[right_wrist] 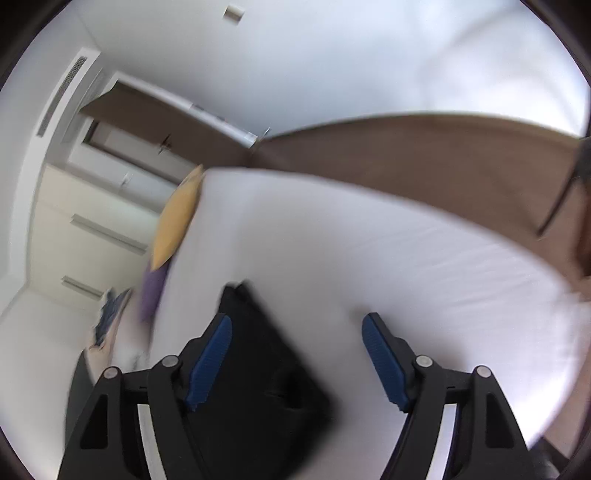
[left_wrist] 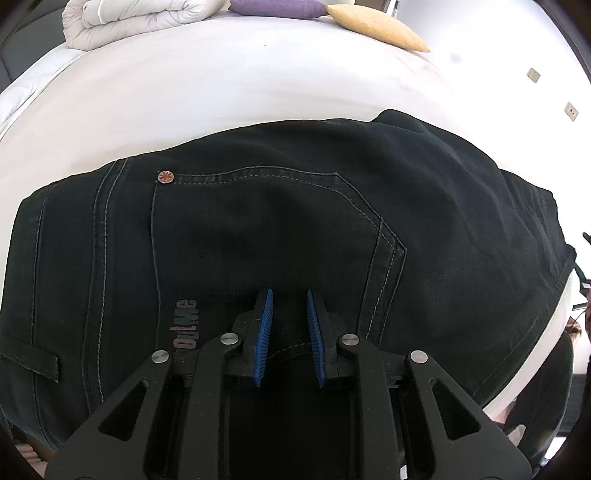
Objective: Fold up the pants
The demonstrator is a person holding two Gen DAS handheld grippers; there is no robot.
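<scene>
- I see a white bed (left_wrist: 221, 85) under everything.
- A folded white duvet (left_wrist: 136, 18) sits at its far end.
- A purple cushion (left_wrist: 277, 8) touches a yellow cushion (left_wrist: 376, 27).

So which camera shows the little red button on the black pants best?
The left wrist view. There the pants fill the picture, sharp, and the red button sits by the pocket stitching. The right wrist view is blurred and shows only a dark corner of them, no button.
</scene>
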